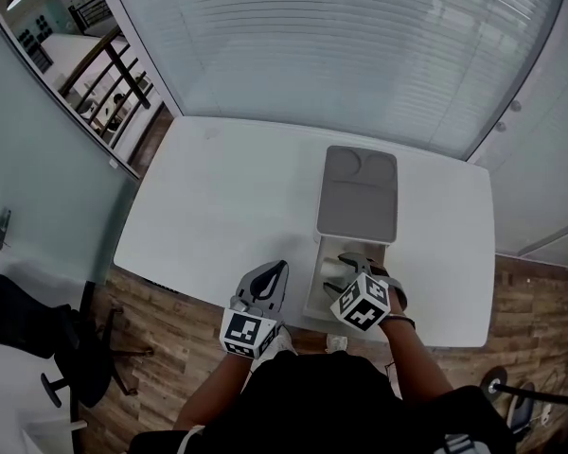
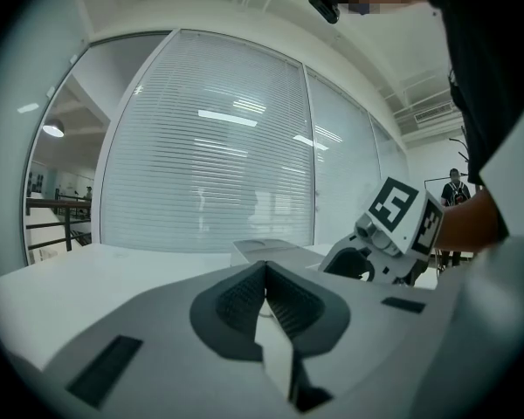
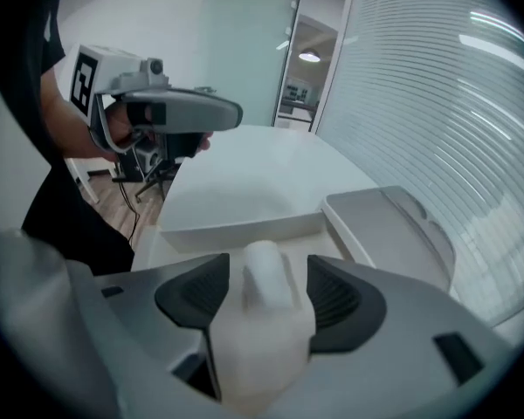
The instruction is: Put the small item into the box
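Observation:
A small white rounded item (image 3: 262, 293) lies between the jaws of my right gripper (image 3: 268, 265), with a gap to the ribbed pads on each side, so the gripper is open. It hangs over the open white box (image 3: 244, 225), and I cannot tell whether the item rests on the box floor. In the head view the right gripper (image 1: 352, 261) is over the box (image 1: 314, 287) near the table's front edge. The box's grey lid (image 1: 357, 194) lies flat just beyond it. My left gripper (image 1: 280, 270) is left of the box, shut and empty, its pads (image 2: 284, 299) meeting.
The white table (image 1: 227, 206) ends close behind both grippers, above a wooden floor. A glass wall with blinds runs along the far side. A black office chair (image 1: 38, 339) stands at the lower left. A person (image 2: 454, 186) stands far off in the left gripper view.

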Tool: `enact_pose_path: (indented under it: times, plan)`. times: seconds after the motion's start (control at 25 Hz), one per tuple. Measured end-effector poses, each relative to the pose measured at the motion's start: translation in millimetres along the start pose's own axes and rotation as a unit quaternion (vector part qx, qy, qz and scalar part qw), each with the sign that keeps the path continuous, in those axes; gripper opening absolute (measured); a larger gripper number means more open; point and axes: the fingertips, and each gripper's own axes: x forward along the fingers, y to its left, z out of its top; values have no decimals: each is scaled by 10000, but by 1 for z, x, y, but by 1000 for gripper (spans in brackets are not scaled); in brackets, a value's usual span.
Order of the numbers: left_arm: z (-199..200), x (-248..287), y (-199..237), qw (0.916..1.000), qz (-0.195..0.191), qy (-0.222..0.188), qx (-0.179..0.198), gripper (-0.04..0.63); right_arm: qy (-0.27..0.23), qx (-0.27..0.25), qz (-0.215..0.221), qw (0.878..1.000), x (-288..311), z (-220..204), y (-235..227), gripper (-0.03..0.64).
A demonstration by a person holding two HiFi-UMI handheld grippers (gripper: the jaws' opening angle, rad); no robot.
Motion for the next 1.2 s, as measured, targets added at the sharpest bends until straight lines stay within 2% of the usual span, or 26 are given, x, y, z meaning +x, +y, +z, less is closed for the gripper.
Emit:
enact_pose_path:
  times: [0.12,0.28,0.4,0.6,0.8,1.0,1.2]
  plan:
    - [4,4,-1,10000,-46,-44,-19,14,-629,438,-96,9970,-15,18,-9,273]
    - [4,7,-3,9999,-98,-38,-2,14,-1467,953,-511,9833,-38,35,-31,269]
    - [7,8,-4,9999,-111,-82,-22,14,-2096,1297,-843,9655,-60,48,-46,235]
    - [17,13,-8,9997,-195,-154,61,14,-3028,1376,-1646,9286,-103,64,-72,111]
    - [36,19,-19,9987,-322,-316,245,14,-3328,1553,-2081,9065,-128,60,-92,6]
    - [50,23,-28,9964,-406,-405,629,14,-3630,1492,-2342,8895,-143,63,-102,5]
    - [55,27,-30,9963,-432,-431,613,14,-3705,1448,-2628,8790,-163,62,-105,3]
